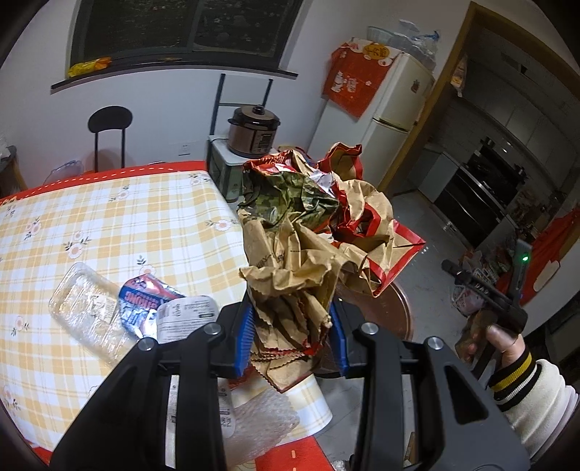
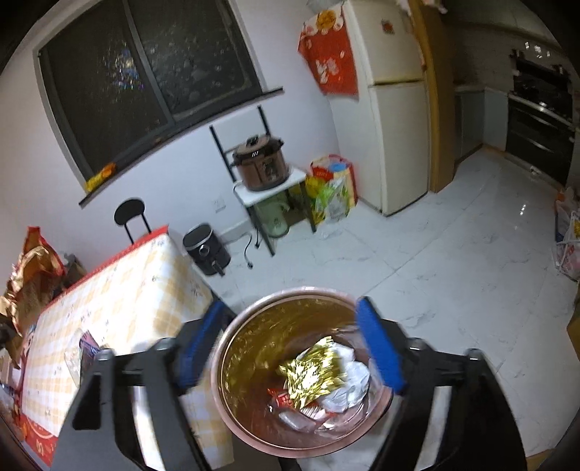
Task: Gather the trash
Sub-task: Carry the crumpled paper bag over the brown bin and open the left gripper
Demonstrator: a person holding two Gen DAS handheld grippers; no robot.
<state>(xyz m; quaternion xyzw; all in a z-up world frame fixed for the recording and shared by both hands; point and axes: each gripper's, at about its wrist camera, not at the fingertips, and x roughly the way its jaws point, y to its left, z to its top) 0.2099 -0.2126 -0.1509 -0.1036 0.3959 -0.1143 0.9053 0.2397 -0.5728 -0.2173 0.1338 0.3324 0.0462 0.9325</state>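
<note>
Your left gripper [image 1: 291, 329] jaws clamp the crumpled paper bag [image 1: 319, 232] beside the desk [image 1: 108, 217]; your right gripper [image 2: 295, 347] jaws stand wide, empty, above the bin [image 2: 232, 362]

A table [image 1: 108, 217] under a yellow-and-white checked cloth with small flowers and a red border stands near a white wall. Behind its far edge is a black round-backed chair [image 1: 110, 125]. Just past the table's far right corner, a brown electric cooker [image 1: 253, 132] sits on top of a small white shelf unit [image 2: 270, 188]. A black air fryer [image 2: 206, 250] stands on the pale marble-look floor [image 2: 453, 261] between table and shelf. A dark window [image 1: 181, 29] fills the wall above, a yellow packet [image 1: 88, 66] lying on its sill. A cream fridge [image 2: 395, 108] draped with red cloth [image 2: 330, 58] stands to the right, a colourful bag [image 2: 331, 188] at its foot.
</note>
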